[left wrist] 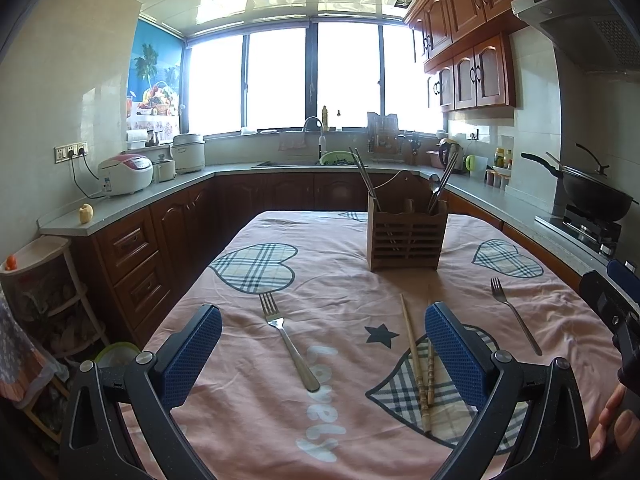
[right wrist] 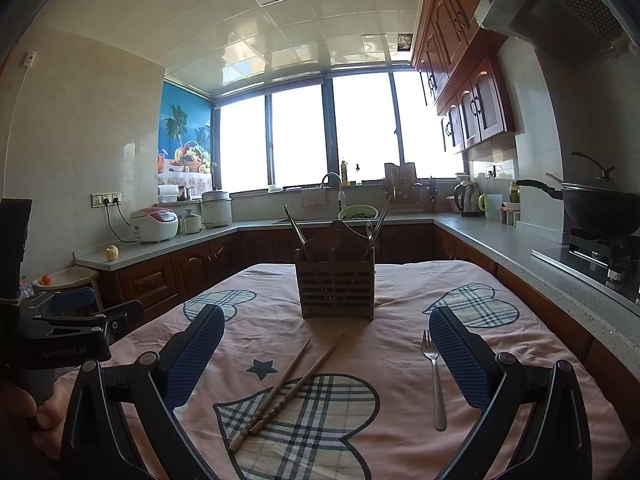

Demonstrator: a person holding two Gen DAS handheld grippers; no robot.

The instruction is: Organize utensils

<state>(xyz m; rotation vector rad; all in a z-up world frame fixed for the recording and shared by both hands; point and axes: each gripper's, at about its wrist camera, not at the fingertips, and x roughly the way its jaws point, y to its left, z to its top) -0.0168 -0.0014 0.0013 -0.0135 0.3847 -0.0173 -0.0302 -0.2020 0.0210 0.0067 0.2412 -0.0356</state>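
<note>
A wooden slatted utensil holder (left wrist: 406,236) (right wrist: 337,288) stands at the far middle of the table, with metal chopsticks and a spoon sticking out of it. My left gripper (left wrist: 323,322) is open above the cloth; a steel fork (left wrist: 288,340) lies between its fingers. A pair of wooden chopsticks (left wrist: 418,364) (right wrist: 286,386) lies just inside its right finger. My right gripper (right wrist: 326,324) is open too, with the chopsticks lying between its fingers and a second fork (right wrist: 435,380) (left wrist: 516,318) next to its right finger.
The table wears a pink cloth (left wrist: 348,420) with plaid hearts. Counters (left wrist: 132,204) run around it, carrying rice cookers (left wrist: 126,174), a sink, a kettle and a wok (right wrist: 596,206) on a stove. A hand (left wrist: 614,420) holds the other gripper at the right edge.
</note>
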